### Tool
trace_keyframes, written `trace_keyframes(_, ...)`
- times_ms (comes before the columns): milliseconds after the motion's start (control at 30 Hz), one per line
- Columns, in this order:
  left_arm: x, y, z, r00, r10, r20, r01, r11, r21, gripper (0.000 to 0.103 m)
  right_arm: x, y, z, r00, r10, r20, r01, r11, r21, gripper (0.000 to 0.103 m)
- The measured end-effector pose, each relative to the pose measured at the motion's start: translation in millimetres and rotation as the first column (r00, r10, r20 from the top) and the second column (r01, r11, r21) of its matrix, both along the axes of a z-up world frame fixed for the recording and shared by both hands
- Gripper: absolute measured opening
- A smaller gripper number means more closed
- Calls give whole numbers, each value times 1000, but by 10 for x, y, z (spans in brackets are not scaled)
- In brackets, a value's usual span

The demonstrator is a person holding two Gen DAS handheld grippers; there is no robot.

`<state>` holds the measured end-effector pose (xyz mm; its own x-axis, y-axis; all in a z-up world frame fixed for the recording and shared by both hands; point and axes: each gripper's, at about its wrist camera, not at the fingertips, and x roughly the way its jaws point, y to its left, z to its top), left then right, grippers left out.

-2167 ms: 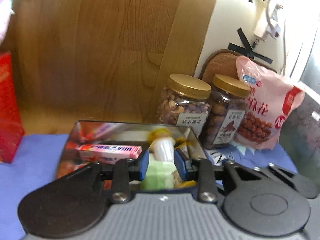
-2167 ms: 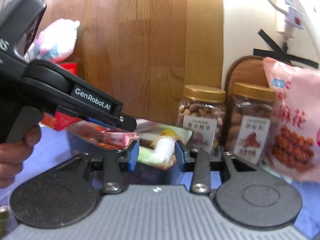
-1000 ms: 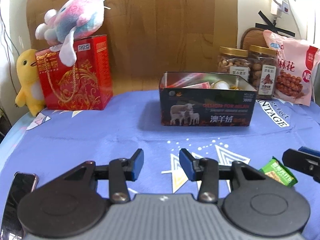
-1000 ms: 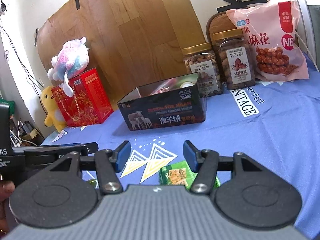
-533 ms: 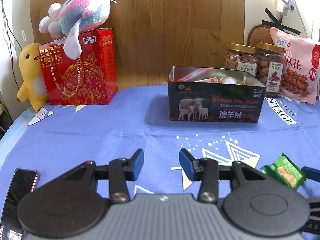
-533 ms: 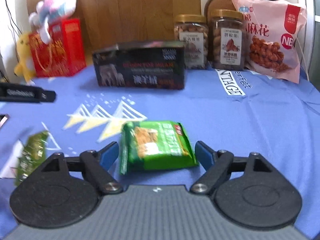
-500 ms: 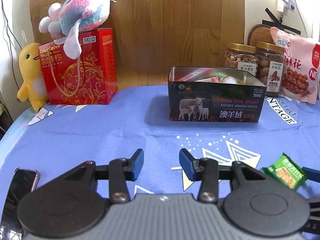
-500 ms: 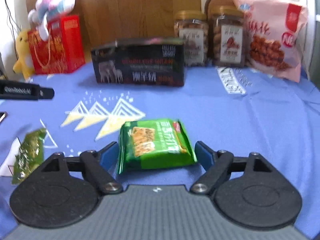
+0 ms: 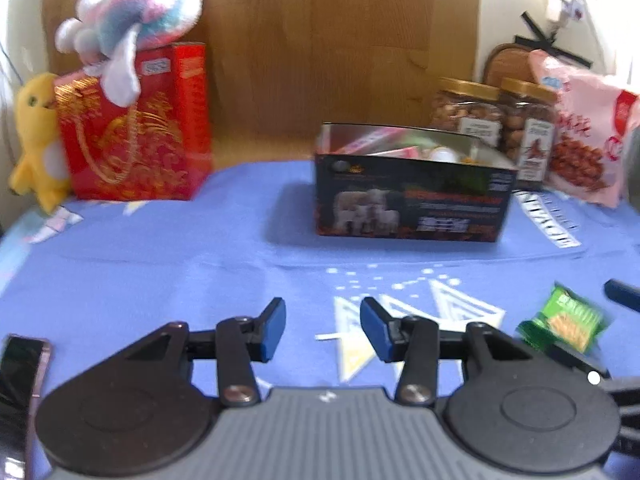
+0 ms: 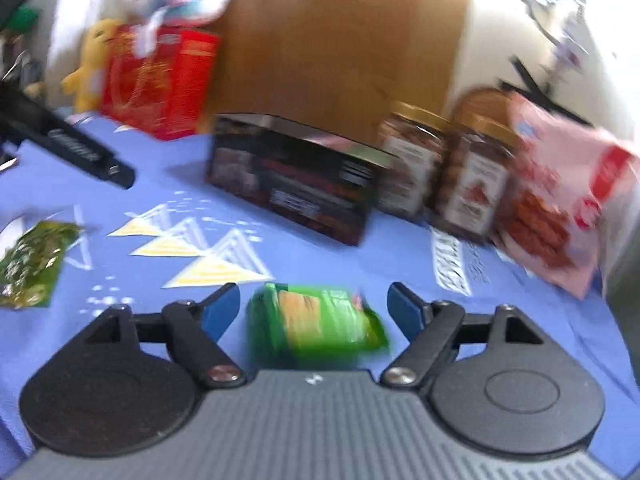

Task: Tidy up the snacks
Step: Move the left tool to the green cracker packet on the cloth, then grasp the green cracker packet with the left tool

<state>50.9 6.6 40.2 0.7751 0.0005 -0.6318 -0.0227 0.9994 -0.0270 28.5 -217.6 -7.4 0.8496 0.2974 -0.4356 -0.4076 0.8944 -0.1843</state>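
A green cracker packet (image 10: 316,322) lies on the blue cloth between the wide-open fingers of my right gripper (image 10: 314,304), which do not touch it. It also shows in the left wrist view (image 9: 562,322) at the right. My left gripper (image 9: 322,322) is open and empty above the cloth. A dark open tin (image 9: 412,200) holding several snacks stands ahead; it also shows in the right wrist view (image 10: 296,184). A second, dark green packet (image 10: 32,262) lies at the left.
Two nut jars (image 9: 468,114) and a pink snack bag (image 9: 580,136) stand behind the tin at the right. A red gift box (image 9: 136,124) with a plush toy (image 9: 136,24) on it and a yellow duck (image 9: 34,140) are at the left. A phone (image 9: 20,364) lies front left.
The right gripper has swung its view to the right over the green cracker packet, with motion blur. The left gripper has shifted slightly and stays open. Earlier both withdrew from the tin.
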Motion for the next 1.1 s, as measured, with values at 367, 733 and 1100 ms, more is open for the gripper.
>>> trace_keyframes(367, 310, -561, -3, 942, -331, -50, 316, 929, -190, 47, -103, -369, -49, 987, -45, -151, 62, 993, 105, 81)
trace_keyframes(733, 521, -1060, -293, 854, -508, -108, 465, 841, -278, 29, 80, -227, -129, 980, -25, -198, 50, 991, 123, 53)
trace_keyframes(1100, 621, -419, 471, 931, -351, 104, 365, 913, -183, 25, 339, 316, 427, 993, 106, 59, -112, 986, 123, 49)
